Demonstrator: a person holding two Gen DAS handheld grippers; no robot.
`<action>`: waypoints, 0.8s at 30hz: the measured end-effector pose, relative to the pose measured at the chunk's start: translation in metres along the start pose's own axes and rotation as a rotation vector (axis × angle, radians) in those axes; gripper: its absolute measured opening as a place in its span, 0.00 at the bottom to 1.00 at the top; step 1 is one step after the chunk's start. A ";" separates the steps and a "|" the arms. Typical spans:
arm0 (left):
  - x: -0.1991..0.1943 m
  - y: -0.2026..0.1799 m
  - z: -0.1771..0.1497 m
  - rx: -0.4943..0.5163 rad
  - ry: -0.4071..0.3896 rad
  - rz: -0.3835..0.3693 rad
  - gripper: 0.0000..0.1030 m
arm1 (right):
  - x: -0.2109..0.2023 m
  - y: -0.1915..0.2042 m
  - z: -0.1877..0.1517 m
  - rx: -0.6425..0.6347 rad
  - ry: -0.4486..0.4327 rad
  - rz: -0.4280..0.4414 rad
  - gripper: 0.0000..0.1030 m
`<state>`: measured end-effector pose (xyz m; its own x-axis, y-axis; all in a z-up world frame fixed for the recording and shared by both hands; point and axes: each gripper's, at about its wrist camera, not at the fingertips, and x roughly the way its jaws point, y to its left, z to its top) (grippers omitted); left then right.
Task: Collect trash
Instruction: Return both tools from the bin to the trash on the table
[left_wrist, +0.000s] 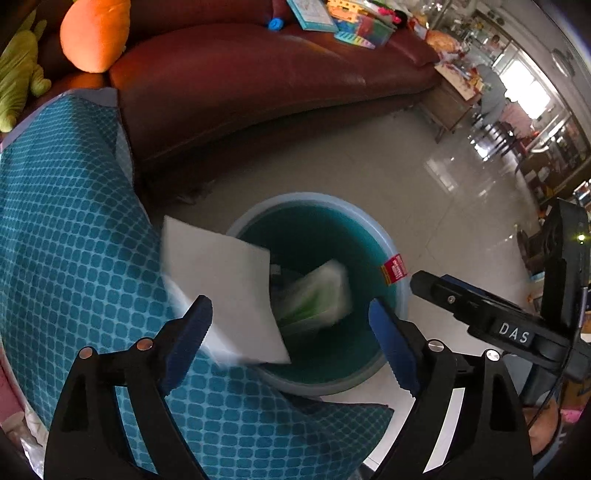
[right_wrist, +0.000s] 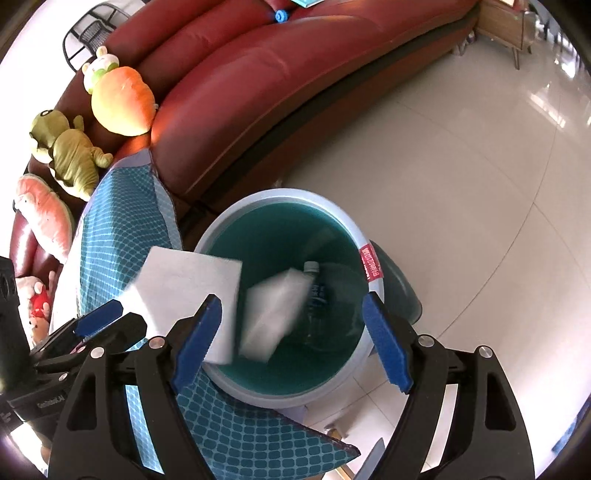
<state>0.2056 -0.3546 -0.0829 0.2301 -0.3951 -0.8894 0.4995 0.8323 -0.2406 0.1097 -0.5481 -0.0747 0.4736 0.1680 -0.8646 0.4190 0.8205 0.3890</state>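
Observation:
A teal bin (left_wrist: 317, 197) (right_wrist: 280, 194) with a pale rim stands on the floor below both grippers. My left gripper (left_wrist: 288, 306) is open; a flat white sheet (left_wrist: 221, 288) (right_wrist: 192, 284), blurred, hangs over the bin's left rim beside its left finger, with no pad pressing on it. My right gripper (right_wrist: 291, 299) is open above the bin mouth. Between its fingers, inside the bin, I see a blurred white packet (right_wrist: 273, 314) (left_wrist: 317, 295) with green print. A clear plastic bottle (right_wrist: 314, 291) lies beside it.
A teal patterned cushion (left_wrist: 74, 221) (right_wrist: 122, 221) lies against the bin's left side. Behind is a red leather sofa (left_wrist: 258, 74) (right_wrist: 277, 74) with plush toys (right_wrist: 122, 99) and books. Pale tiled floor (right_wrist: 461, 184) spreads to the right. A red label (right_wrist: 371, 267) hangs on the rim.

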 end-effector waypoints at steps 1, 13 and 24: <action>-0.002 0.003 -0.002 -0.005 -0.003 0.001 0.85 | -0.001 0.001 0.000 -0.001 -0.002 0.000 0.73; -0.039 0.025 -0.022 -0.037 -0.052 -0.009 0.85 | -0.022 0.021 -0.008 -0.036 -0.024 -0.015 0.74; -0.096 0.060 -0.070 -0.091 -0.106 -0.003 0.85 | -0.051 0.070 -0.039 -0.157 -0.060 -0.043 0.78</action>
<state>0.1547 -0.2396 -0.0392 0.3181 -0.4329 -0.8434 0.4234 0.8609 -0.2822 0.0845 -0.4778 -0.0157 0.5049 0.1016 -0.8572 0.3161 0.9023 0.2931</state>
